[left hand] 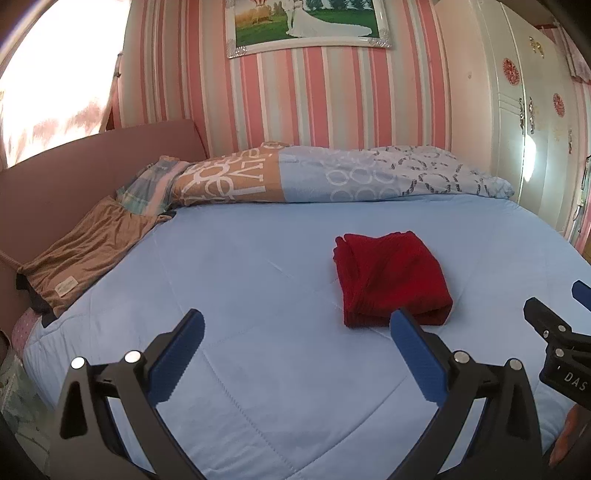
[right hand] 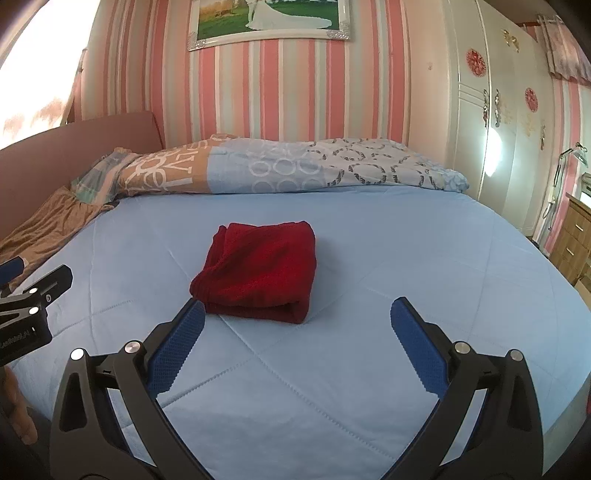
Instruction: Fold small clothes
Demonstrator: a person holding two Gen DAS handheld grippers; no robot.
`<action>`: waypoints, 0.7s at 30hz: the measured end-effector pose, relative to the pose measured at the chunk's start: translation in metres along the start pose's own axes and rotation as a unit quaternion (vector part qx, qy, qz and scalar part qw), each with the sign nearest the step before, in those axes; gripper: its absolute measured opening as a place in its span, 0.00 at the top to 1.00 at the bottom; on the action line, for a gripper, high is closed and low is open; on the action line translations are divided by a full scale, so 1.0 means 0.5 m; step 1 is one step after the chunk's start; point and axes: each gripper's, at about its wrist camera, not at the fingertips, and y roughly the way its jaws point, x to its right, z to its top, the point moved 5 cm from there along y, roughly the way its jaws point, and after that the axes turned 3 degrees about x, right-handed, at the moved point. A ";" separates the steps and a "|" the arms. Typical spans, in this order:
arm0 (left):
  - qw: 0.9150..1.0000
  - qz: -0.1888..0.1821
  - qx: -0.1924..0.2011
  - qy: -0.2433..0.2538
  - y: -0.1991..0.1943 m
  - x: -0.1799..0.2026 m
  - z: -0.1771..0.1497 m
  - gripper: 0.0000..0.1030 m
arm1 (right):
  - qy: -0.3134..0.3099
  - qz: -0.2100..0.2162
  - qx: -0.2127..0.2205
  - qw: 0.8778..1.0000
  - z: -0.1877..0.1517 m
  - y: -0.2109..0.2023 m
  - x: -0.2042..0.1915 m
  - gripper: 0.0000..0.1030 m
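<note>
A red garment (left hand: 391,278) lies folded into a compact square on the light blue bedspread (left hand: 258,369), roughly in the middle of the bed. Its folded edge faces the cameras and loose layers show along its left side. Nothing touches it.

The left gripper (left hand: 297,343) hovers over the near part of the bedspread with its blue-padded fingers spread wide and nothing between them; its right finger tip overlaps the garment's near edge in the left wrist view, though contact cannot be confirmed. The right gripper (right hand: 297,332) is likewise spread wide and empty, its left finger tip close beside the garment's near left corner.

At the far side of the bed a patterned quilt (right hand: 280,166) lies bunched along the striped pink wall (right hand: 295,92). A brown cloth (left hand: 85,251) rests at the bed's left edge against the headboard (left hand: 92,158). A framed picture (right hand: 269,18) hangs on the wall, and a white wardrobe (right hand: 498,110) stands to the right, with a wooden drawer unit (right hand: 574,240) beyond it, its drawers closed.
</note>
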 end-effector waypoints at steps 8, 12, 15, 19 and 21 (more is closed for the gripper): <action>1.000 -0.005 0.001 -0.007 -0.003 -0.003 0.002 0.02 | -0.005 -0.003 0.000 1.000 -0.001 0.005 -0.001 0.03; 1.000 -0.006 0.002 -0.009 -0.004 -0.002 0.005 0.02 | -0.004 -0.004 0.002 1.000 0.001 0.007 -0.001 0.03; 1.000 -0.005 0.002 -0.009 -0.007 -0.003 0.006 0.02 | -0.004 -0.005 0.004 1.000 0.003 0.006 -0.001 0.03; 1.000 -0.004 0.004 -0.006 -0.009 0.001 0.010 0.02 | -0.005 -0.006 0.007 1.000 0.005 0.002 0.001 0.03; 1.000 -0.005 0.004 -0.006 -0.010 0.002 0.011 0.02 | -0.004 -0.007 0.008 1.000 0.007 0.001 0.001 0.03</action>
